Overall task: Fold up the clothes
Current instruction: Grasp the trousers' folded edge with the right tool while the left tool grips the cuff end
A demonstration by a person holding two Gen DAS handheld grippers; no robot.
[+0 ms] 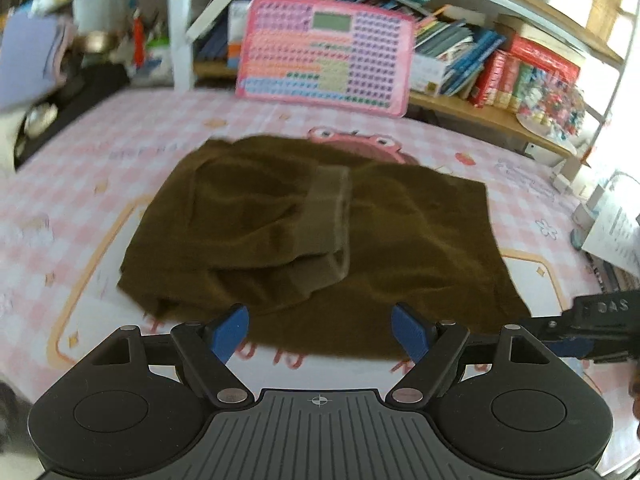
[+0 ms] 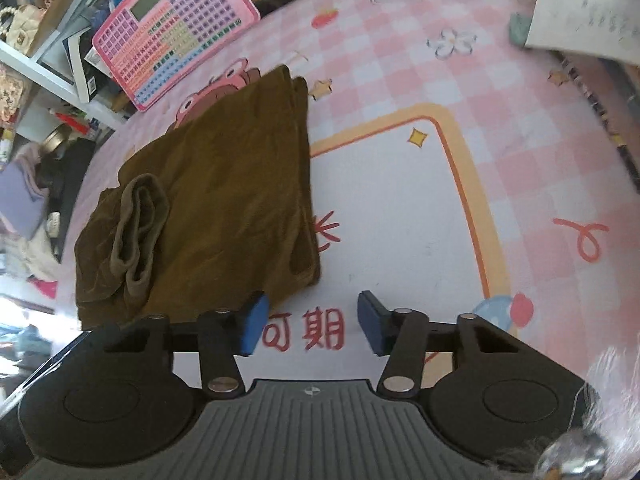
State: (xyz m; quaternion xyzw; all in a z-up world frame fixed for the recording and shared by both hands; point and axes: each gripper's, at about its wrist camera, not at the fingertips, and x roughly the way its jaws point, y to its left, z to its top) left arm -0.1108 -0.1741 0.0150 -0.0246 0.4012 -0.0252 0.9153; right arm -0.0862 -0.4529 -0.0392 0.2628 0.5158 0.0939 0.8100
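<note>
Lying partly folded on the pink checked tabletop (image 1: 168, 128), a brown garment (image 1: 400, 240) shows its ribbed cuff (image 1: 328, 216) turned back on top. Left gripper (image 1: 320, 330) hovers at its near edge, fingers spread wide, empty. Right gripper (image 2: 312, 322) hangs beside the garment's corner, fingers likewise apart, gripping nothing. Pink keypad toy (image 1: 324, 54) leans against the bookshelf behind.

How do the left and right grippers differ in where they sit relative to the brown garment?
The left gripper has brown garment between and beyond its fingers; the right gripper has bare pink mat with red characters between its fingers. The garment fills the middle of the left wrist view but lies off to the left of the right wrist view. Both grippers are open, blue-padded, and holding nothing.
</note>
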